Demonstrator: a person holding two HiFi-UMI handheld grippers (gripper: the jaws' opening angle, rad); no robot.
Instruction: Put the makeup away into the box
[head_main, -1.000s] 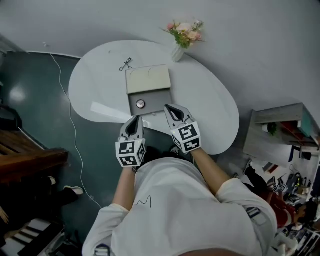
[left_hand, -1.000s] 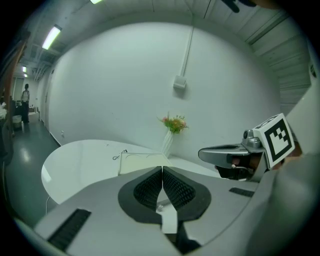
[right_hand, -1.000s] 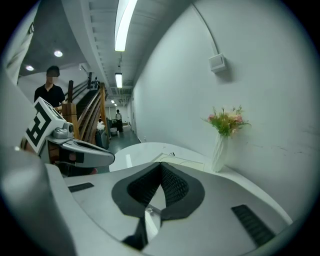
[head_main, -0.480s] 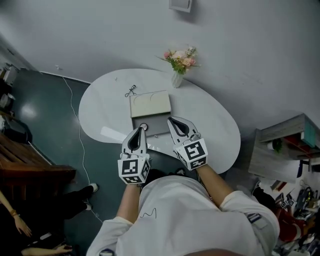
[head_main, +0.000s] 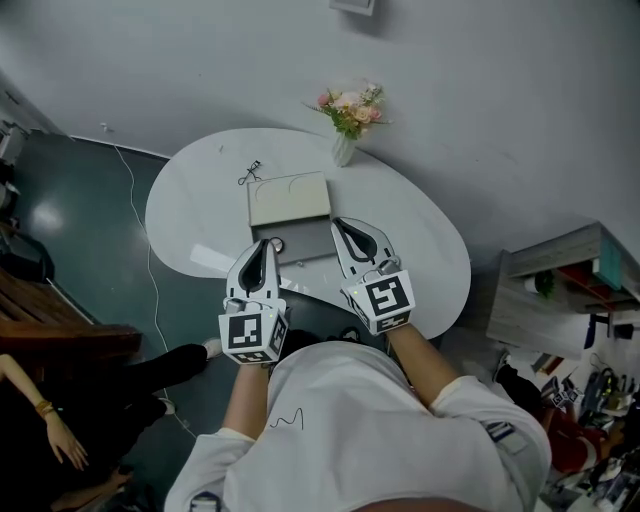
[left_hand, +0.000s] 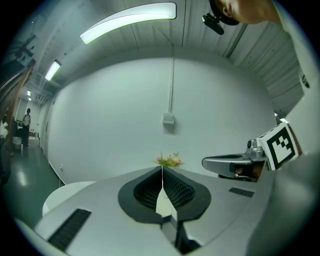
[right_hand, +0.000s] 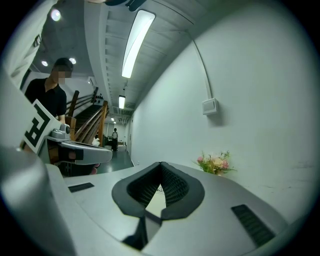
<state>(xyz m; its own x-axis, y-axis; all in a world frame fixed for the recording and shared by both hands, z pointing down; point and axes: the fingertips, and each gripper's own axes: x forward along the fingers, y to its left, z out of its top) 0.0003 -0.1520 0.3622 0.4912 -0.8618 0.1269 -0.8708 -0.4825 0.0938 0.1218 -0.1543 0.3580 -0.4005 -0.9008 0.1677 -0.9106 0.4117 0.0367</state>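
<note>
Holds grey left gripper (head_main: 262, 246) and grey right gripper (head_main: 340, 226) closed tight, empty, near the open beige-lidded box (head_main: 290, 200) on the white rounded table (head_main: 195, 205), black eyelash curler (head_main: 248, 173) beside its far-left corner.

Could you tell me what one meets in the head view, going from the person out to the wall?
First the left tongs and right tongs side by side, both shut → open box → vase of flowers. The small tool at the box's far left corner lies level with it, so it is omitted.
</note>
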